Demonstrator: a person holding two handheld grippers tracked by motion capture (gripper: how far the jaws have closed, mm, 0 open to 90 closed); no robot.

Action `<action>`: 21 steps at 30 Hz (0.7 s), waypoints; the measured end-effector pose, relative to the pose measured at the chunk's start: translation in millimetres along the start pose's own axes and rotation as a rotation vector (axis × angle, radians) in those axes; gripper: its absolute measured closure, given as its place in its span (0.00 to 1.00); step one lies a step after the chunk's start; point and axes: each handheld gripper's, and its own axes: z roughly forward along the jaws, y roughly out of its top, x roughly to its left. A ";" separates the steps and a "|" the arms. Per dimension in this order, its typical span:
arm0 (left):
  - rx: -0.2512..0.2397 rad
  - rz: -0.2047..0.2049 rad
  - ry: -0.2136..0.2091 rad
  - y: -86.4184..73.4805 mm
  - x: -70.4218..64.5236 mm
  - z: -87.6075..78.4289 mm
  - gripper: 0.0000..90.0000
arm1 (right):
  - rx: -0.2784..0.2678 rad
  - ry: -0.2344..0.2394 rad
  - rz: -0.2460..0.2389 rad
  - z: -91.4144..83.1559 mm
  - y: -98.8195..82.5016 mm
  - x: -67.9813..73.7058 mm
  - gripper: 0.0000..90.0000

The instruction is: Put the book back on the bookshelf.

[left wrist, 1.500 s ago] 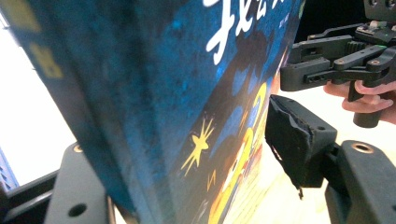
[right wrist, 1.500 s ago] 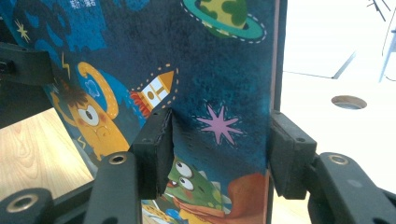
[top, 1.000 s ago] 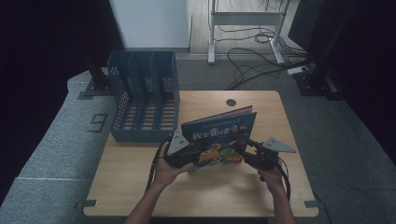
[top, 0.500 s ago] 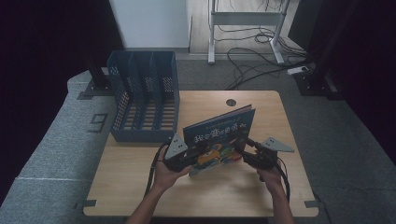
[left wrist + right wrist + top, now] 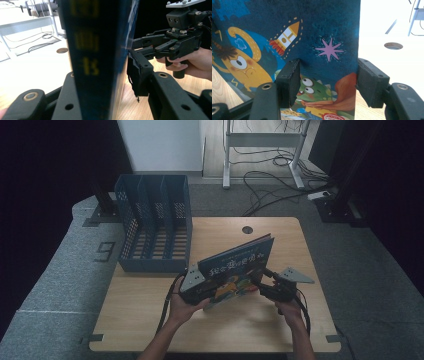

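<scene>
A children's book [image 5: 235, 270] with a dark blue cover stands tilted above the middle of the table [image 5: 150, 320], held at both ends between my two grippers. Its cover shows a rocket, a pink star and cartoon monsters in the right gripper view [image 5: 317, 37], and its spine with yellow lettering faces the left gripper view [image 5: 97, 50].

My left gripper [image 5: 197, 285] is clamped on the book's spine end, one jaw on each side of it. My right gripper [image 5: 262, 282] has its jaws astride the opposite edge, one pad lying on the cover, the other just beside the back; I cannot tell whether they are pressing it. From the left gripper view, the right gripper [image 5: 140, 46] and the hand [image 5: 197, 62] gripping it sit beyond the book.

A blue file rack [image 5: 152, 222] stands at the table's far left corner, well apart from the book. Cables [image 5: 270, 175] trail across the floor beyond.
</scene>
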 end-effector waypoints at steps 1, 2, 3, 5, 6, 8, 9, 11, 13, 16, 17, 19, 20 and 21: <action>-0.001 0.000 -0.007 -0.1 -0.6 -0.2 0.70 | 0.002 0.001 0.000 -0.2 0.1 -0.1 0.42; -0.001 0.001 -0.017 -0.2 -1.1 -0.6 0.72 | 0.002 0.002 0.000 -0.2 0.1 -0.3 0.41; -0.002 0.005 -0.019 -0.3 -2.0 -0.8 0.75 | 0.000 -0.002 0.000 0.0 -0.1 0.0 0.41; -0.004 0.012 -0.022 -0.7 -3.4 -1.1 0.76 | 0.000 -0.005 -0.004 0.5 -0.3 0.9 0.39; -0.006 0.014 -0.024 -0.9 -4.1 -1.2 0.77 | 0.002 -0.006 -0.007 0.9 -0.5 1.9 0.38; -0.016 0.013 -0.022 -1.6 -5.1 -0.7 0.78 | 0.005 -0.006 -0.011 1.3 -0.6 2.1 0.38; -0.021 0.010 -0.020 -1.8 -5.4 -0.3 0.77 | 0.006 -0.005 -0.008 1.3 -0.7 1.9 0.38; -0.032 0.001 -0.015 -2.0 -6.0 0.4 0.75 | 0.007 -0.006 -0.012 1.1 -0.7 2.1 0.38; -0.040 0.001 -0.009 -2.0 -6.3 0.8 0.74 | 0.008 -0.014 -0.020 1.3 -0.8 3.3 0.38; -0.050 0.001 -0.010 -1.7 -6.2 0.5 0.75 | 0.007 -0.021 -0.021 1.8 -1.3 5.0 0.37; -0.055 0.005 -0.009 -1.6 -6.3 -0.1 0.76 | 0.006 -0.021 -0.022 2.1 -1.4 5.3 0.37; -0.069 0.002 -0.008 -1.2 -7.1 -1.7 0.77 | 0.003 -0.021 -0.022 3.2 -1.6 6.5 0.37; -0.083 -0.002 -0.006 -0.6 -7.3 -3.2 0.77 | 0.003 -0.018 -0.024 3.9 -1.6 7.3 0.37; -0.095 -0.002 -0.003 0.0 -7.4 -4.4 0.78 | 0.003 -0.015 -0.029 5.0 -1.6 8.5 0.37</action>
